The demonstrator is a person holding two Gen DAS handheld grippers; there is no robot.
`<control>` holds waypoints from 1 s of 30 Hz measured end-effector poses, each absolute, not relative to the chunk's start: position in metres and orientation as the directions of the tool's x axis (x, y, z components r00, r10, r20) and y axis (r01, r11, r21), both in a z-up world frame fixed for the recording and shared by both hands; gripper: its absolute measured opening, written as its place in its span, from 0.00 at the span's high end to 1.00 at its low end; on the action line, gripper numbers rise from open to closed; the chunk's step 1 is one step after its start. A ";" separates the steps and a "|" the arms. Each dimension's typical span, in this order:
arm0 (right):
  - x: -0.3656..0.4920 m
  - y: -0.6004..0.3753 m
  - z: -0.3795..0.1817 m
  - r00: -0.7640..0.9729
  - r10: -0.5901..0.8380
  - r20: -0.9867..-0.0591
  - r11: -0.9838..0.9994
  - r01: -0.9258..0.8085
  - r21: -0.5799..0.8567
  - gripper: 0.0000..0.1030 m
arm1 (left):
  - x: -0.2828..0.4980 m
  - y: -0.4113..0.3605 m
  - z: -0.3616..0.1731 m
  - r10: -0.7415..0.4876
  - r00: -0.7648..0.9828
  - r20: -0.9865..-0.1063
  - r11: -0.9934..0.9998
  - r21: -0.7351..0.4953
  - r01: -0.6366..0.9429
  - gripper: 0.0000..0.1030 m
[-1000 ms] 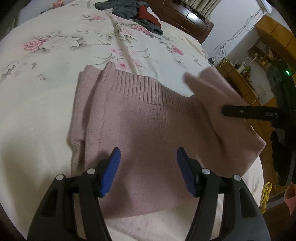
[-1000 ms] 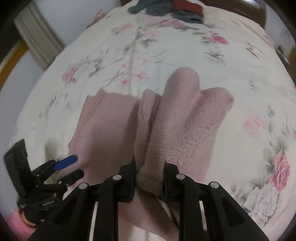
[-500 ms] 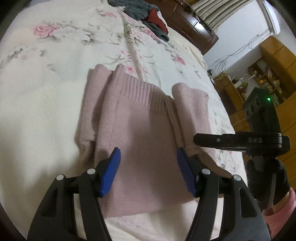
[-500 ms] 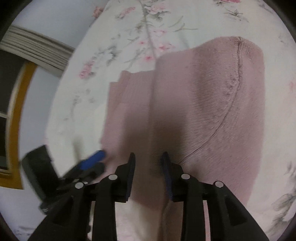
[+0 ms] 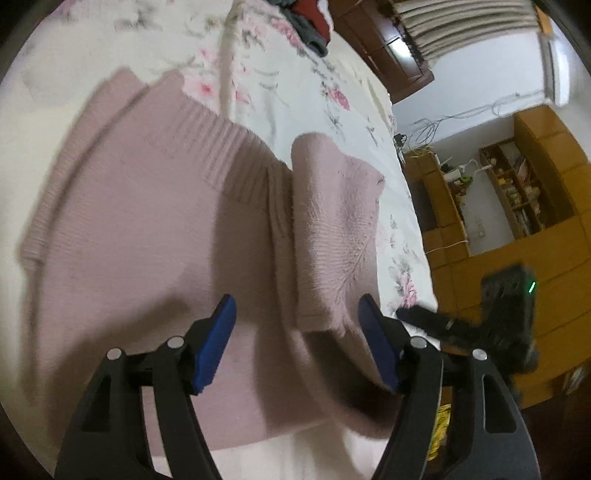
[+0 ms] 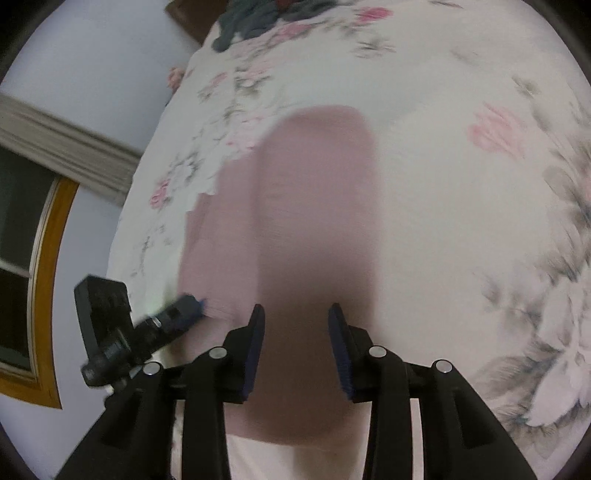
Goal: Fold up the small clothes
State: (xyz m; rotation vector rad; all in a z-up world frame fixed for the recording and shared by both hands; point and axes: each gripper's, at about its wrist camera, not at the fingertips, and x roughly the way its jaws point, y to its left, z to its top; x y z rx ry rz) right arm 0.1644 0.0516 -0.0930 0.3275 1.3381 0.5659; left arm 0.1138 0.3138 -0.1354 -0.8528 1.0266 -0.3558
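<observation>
A pink knit sweater (image 5: 147, 221) lies flat on the floral bedsheet (image 5: 295, 92). Its right side (image 5: 332, 221) is folded over onto the body. My left gripper (image 5: 297, 328) hovers open over the sweater's near hem, with nothing between its blue pads (image 5: 221, 332). In the blurred right wrist view the sweater (image 6: 295, 221) fills the middle. My right gripper (image 6: 295, 339) stands open above its near edge, holding nothing. That gripper also shows in the left wrist view as the right gripper (image 5: 436, 321), just off the sweater's right edge. The left gripper (image 6: 177, 310) shows at the sweater's left side.
A pile of grey and red clothes (image 5: 310, 26) lies at the far end of the bed, in front of a dark wooden headboard (image 5: 376, 40). Wooden shelves (image 5: 517, 192) stand beyond the bed's right edge. A wood-framed window (image 6: 33, 258) is on the left.
The right gripper carried the sweater's right side over onto the body, let it go and drew back to the bed edge. The left gripper stayed open and moved closer over the hem.
</observation>
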 end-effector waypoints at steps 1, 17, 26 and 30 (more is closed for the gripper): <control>0.163 0.043 -0.098 0.126 0.558 -0.820 0.825 -0.185 0.534 0.64 | 0.117 0.311 -0.138 -0.632 0.491 -0.600 0.630 -0.766 -0.125 0.34; 0.155 -0.015 -0.145 0.139 0.598 -0.789 0.801 -0.096 0.591 0.58 | 0.149 0.268 -0.154 -0.656 0.454 -0.602 0.603 -0.781 -0.164 0.74; 0.149 -0.018 -0.148 0.140 0.608 -0.782 0.794 -0.087 0.602 0.56 | 0.150 0.259 -0.112 -0.627 0.502 -0.596 0.664 -0.746 -0.057 0.78; 0.146 -0.010 -0.145 0.138 0.617 -0.775 0.787 -0.113 0.606 0.53 | 0.146 0.276 -0.095 -0.620 0.513 -0.594 0.692 -0.722 0.002 0.78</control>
